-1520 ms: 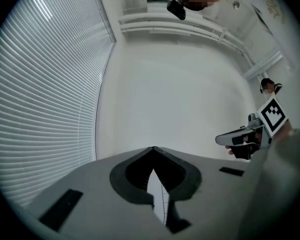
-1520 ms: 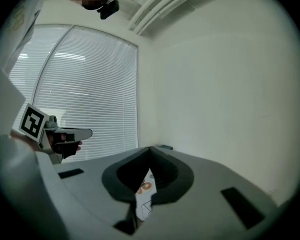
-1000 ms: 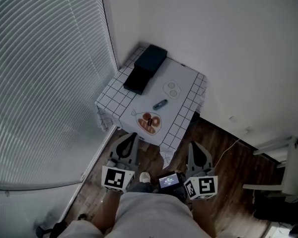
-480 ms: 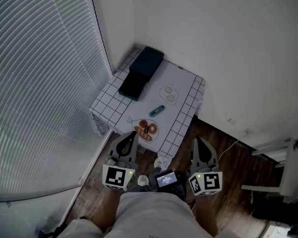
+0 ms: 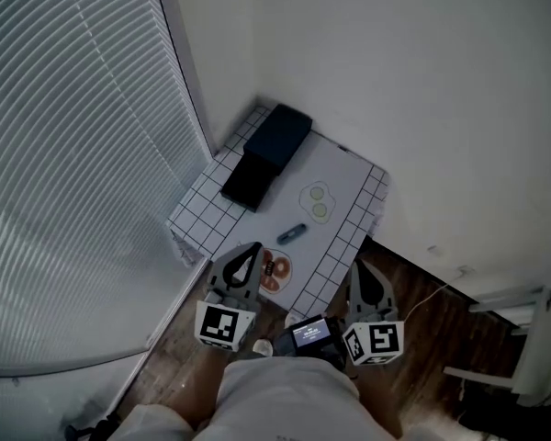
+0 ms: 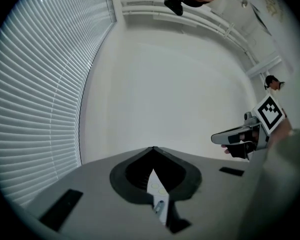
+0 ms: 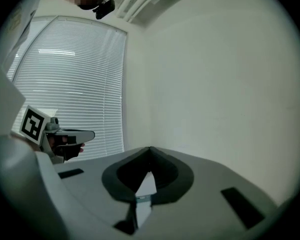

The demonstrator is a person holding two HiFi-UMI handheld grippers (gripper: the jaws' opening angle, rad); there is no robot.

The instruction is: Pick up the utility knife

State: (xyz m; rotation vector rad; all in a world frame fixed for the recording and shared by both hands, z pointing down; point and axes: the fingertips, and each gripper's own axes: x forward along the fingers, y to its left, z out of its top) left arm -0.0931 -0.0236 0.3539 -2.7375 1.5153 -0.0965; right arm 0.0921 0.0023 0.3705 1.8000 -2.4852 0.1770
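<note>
My left gripper and right gripper are both closed tight, empty — unopened, they'd just push the small blue-grey utility knife farther across the white checked tablecloth.

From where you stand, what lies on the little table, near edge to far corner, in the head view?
orange-brown round patch → utility knife → pale pair of circles → black case

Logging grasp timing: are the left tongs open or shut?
Shut: the left tongs meet at the tips with nothing between them; the utility knife lies on the table.
</note>
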